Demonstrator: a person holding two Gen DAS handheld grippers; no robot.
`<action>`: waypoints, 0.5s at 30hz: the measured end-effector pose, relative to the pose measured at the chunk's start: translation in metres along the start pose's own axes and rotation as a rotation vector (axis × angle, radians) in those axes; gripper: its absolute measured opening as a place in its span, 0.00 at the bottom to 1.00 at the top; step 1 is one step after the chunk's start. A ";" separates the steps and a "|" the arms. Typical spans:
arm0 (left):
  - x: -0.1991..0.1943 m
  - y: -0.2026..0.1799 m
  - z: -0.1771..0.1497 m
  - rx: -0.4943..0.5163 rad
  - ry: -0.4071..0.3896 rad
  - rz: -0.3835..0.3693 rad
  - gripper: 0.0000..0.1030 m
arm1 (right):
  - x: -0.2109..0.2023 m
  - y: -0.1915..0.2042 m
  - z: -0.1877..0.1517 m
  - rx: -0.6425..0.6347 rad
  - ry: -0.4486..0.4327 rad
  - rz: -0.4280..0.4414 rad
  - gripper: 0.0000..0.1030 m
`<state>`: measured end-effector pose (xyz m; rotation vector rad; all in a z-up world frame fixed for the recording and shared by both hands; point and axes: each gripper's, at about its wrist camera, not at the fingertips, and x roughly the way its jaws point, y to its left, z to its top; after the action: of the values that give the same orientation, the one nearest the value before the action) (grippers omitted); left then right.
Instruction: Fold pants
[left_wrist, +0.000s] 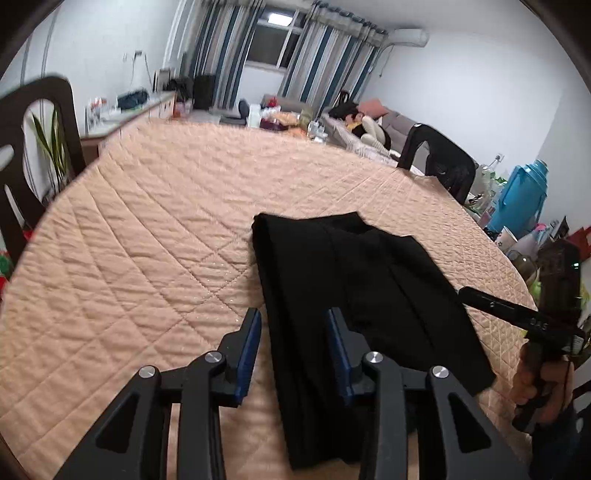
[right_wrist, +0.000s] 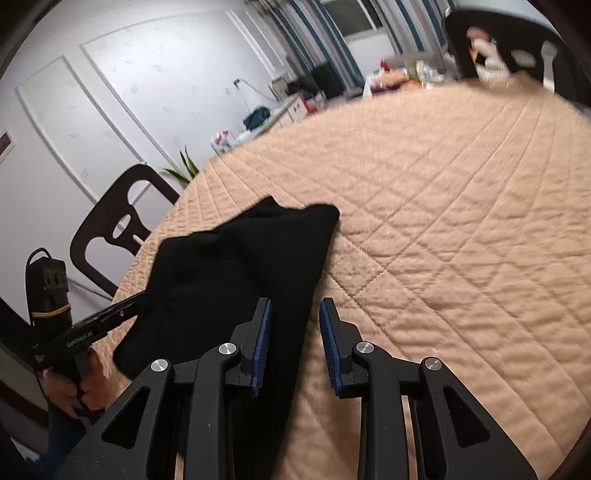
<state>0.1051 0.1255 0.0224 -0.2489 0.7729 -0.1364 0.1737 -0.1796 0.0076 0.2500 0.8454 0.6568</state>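
Pants (left_wrist: 354, 295): black, folded, flat on the worktop (left_wrist: 147, 240); they run from under both claws away toward the far side.
Left claw (left_wrist: 293, 354): released, blue pads apart, nothing pinched; the pants' left edge lies below the gap and under its right finger.
Right claw (right_wrist: 295, 343): released, jaws apart, nothing pinched; the pants' right edge passes under its left finger, bare quilt under the right one.
Worktop: peach quilted cover.
Hand (right_wrist: 74, 384): in the right view, grips the other claw's handle, left of the pants.
Chairs (left_wrist: 439, 162): dark, beyond the worktop's edge.
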 end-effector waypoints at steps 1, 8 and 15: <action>-0.006 -0.006 -0.001 0.014 -0.013 0.001 0.38 | -0.005 0.007 0.000 -0.025 -0.014 -0.004 0.26; -0.020 -0.049 -0.030 0.130 -0.023 0.006 0.38 | -0.014 0.068 -0.048 -0.322 0.048 -0.078 0.26; -0.014 -0.055 -0.035 0.172 -0.014 0.075 0.38 | -0.022 0.063 -0.054 -0.370 0.042 -0.107 0.26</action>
<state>0.0694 0.0695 0.0227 -0.0578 0.7508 -0.1291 0.0944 -0.1470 0.0145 -0.1427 0.7553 0.7065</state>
